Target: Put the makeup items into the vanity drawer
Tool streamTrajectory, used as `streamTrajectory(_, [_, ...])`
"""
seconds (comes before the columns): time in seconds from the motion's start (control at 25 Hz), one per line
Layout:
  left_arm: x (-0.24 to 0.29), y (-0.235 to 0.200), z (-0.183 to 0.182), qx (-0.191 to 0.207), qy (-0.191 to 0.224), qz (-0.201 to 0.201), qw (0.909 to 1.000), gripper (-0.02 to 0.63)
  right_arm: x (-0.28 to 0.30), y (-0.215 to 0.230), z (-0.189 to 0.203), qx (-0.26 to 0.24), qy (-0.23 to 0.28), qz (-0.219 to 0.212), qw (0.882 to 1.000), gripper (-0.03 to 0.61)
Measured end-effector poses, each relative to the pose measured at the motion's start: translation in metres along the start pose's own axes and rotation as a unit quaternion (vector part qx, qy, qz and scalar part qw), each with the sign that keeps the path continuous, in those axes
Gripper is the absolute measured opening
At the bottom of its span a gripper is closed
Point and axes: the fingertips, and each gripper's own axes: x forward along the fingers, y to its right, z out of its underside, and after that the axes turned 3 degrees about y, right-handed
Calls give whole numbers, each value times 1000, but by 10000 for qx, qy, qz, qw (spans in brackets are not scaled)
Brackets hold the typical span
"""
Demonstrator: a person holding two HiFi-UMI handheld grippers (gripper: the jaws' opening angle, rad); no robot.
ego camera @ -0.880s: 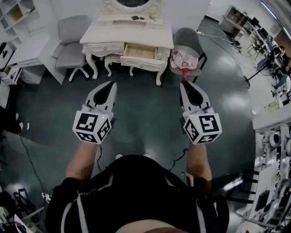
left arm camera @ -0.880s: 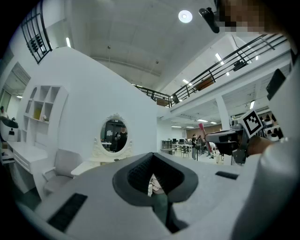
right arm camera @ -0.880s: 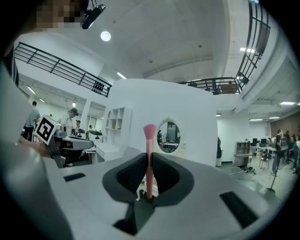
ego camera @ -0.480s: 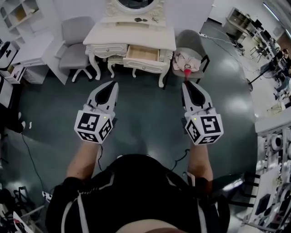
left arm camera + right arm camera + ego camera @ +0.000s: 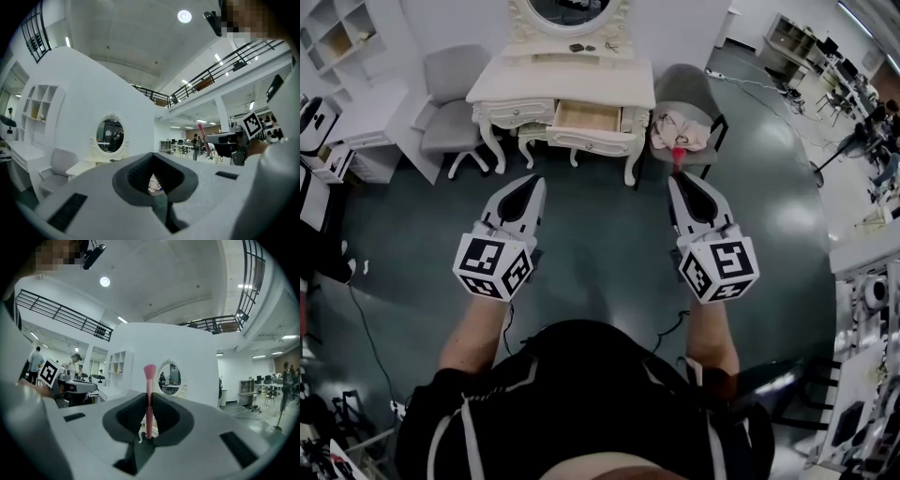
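The white vanity (image 5: 562, 80) stands ahead across the floor, its right drawer (image 5: 586, 117) pulled open. A few small dark makeup items (image 5: 578, 47) lie on its top below the oval mirror (image 5: 570, 9). My right gripper (image 5: 675, 176) is shut on a pink makeup brush (image 5: 678, 155). In the right gripper view the brush (image 5: 149, 404) stands upright between the pads, bristles up, with that gripper (image 5: 149, 394) pinching its handle. My left gripper (image 5: 530, 176) is held level beside it, jaws shut and empty; in its own view this gripper (image 5: 152, 154) points at the vanity.
A grey office chair (image 5: 448, 94) stands left of the vanity. A second chair (image 5: 684, 94) with a pink cloth on it stands at the right. White shelving (image 5: 337, 37) is at the far left, desks and equipment (image 5: 872, 281) along the right. Dark floor lies between me and the vanity.
The view has swayed a little and the vanity has shifted slightly in the picture. Both grippers keep the same pose, and the brush stays in the right one.
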Motion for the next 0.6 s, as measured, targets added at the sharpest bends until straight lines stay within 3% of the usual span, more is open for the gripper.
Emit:
streamTrajectory(0.32, [19,27,19,62,-91,-107,9999,5,-14,34,15,32,-14,-170,9999,51])
streamTrajectory(0.6, [49,15,21,105,-85,-94,9999,5,14,49,23,35,-47,-197,9998,51])
